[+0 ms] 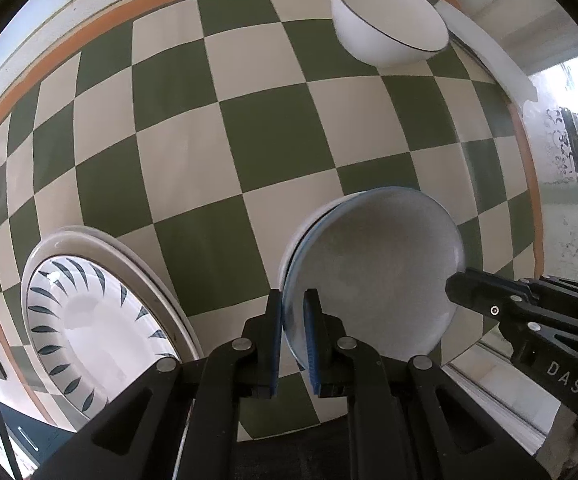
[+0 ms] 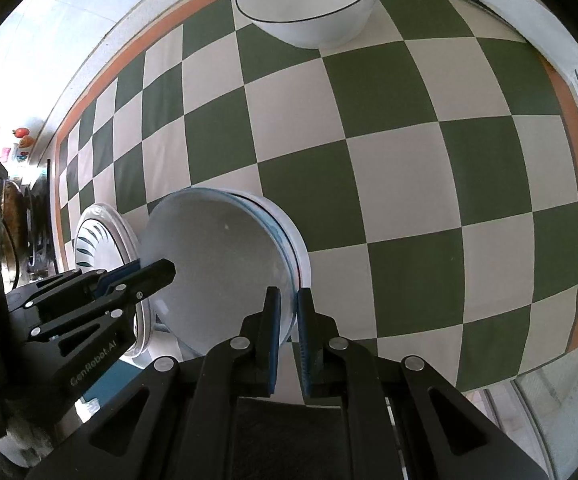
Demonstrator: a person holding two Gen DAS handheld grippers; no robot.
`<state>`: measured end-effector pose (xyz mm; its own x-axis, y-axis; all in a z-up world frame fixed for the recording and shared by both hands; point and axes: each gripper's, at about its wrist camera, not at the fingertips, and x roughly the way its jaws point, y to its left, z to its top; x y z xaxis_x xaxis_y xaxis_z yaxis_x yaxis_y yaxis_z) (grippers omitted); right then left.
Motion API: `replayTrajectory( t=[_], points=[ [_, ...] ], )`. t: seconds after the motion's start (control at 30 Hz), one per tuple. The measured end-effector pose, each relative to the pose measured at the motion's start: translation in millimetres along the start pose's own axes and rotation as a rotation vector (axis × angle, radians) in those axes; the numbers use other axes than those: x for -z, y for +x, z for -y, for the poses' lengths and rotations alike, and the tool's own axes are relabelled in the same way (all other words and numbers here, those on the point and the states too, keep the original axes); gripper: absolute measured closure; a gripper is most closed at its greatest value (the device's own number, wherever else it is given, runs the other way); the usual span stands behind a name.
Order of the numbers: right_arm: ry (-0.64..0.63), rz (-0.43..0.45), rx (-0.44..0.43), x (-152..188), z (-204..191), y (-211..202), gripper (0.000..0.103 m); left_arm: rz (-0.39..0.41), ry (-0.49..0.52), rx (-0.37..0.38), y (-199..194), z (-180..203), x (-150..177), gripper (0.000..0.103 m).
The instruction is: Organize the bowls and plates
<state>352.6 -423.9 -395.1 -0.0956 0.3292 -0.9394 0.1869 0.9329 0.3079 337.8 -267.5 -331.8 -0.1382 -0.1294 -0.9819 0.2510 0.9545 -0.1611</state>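
Two claws, one in each of a person's hands, hold a pale grey-blue bowl between them over a desk covered by a green-and-cream checked cloth with an orange border. The left claw [image 1: 293, 308] is pinched tight on the bowl's [image 1: 373, 272] rim on one side. The right claw [image 2: 289, 306] is pinched tight on the rim at the opposite side. Gripping at two opposite points most likely keeps the bowl level and stops it swinging.

The bowl sits in or just above a short stack of like bowls, whose white and blue rims [image 2: 295, 248] show beneath it. Whether it has fully seated I cannot tell. The stack stands near the desk's near edge.

Just beside it, toward the left near corner, a plate with dark leaf marks [image 1: 85, 320] lies on a larger pale plate. In the right wrist view the bowl's rim appears very near that plate's edge, so little room is left there.

A white bowl with a thin dark rim [image 2: 309, 4] stands alone by the far edge, well apart. The wide middle of the cloth [image 2: 389, 152] lies bare, giving open room to reach it.
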Motion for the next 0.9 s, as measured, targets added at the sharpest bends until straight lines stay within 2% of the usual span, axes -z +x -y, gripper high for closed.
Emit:
replayTrajectory(
  t=[0.1, 0.23, 0.3, 0.37, 0.4, 0.5, 0.63, 0.77, 0.9],
  points=[
    [-0.004, 0.002, -0.013, -1.8, 0.7, -6.6, 0.093, 0.02, -0.011, 0.005, -10.5, -1.9, 1.6, 0.094],
    [-0.008, 0.06, -0.075, -10.7, 4.1, -38.9, 0.092, 0.097, -0.045, 0.027, -43.7, -2.7, -5.2, 0.093],
    [-0.004, 0.093, -0.089, -20.5, 9.0, -55.1, 0.081, 0.128, -0.073, 0.055, -58.5, -3.7, -16.8, 0.084],
    [0.022, 0.139, -0.109, -35.6, 18.5, -71.9, 0.061, 0.159, -0.103, 0.076, -69.2, -5.4, -36.8, 0.08],
    [0.031, 0.155, -0.119, -42.9, 22.8, -77.4, 0.059, 0.167, -0.114, 0.075, -71.7, -6.7, -48.9, 0.08],
    [0.075, 0.206, -0.132, -76.3, 40.6, -92.4, 0.058, 0.163, -0.158, 0.105, -69.9, -10.0, -89.5, 0.08],
    [0.121, 0.224, -0.135, -123.1, 60.4, -91.4, 0.058, 0.148, -0.171, 0.109, -55.0, -6.7, -140.9, 0.08],
    [0.144, 0.201, -0.128, -166.3, 75.3, -76.2, 0.058, 0.096, -0.178, 0.112, -29.2, -1.4, -181.1, 0.08],
    [0.141, 0.163, -0.108, -193.7, 79.1, -56.5, 0.058, 0.058, -0.157, 0.09, -8.2, 7.5, -203.7, 0.08]
  ],
)
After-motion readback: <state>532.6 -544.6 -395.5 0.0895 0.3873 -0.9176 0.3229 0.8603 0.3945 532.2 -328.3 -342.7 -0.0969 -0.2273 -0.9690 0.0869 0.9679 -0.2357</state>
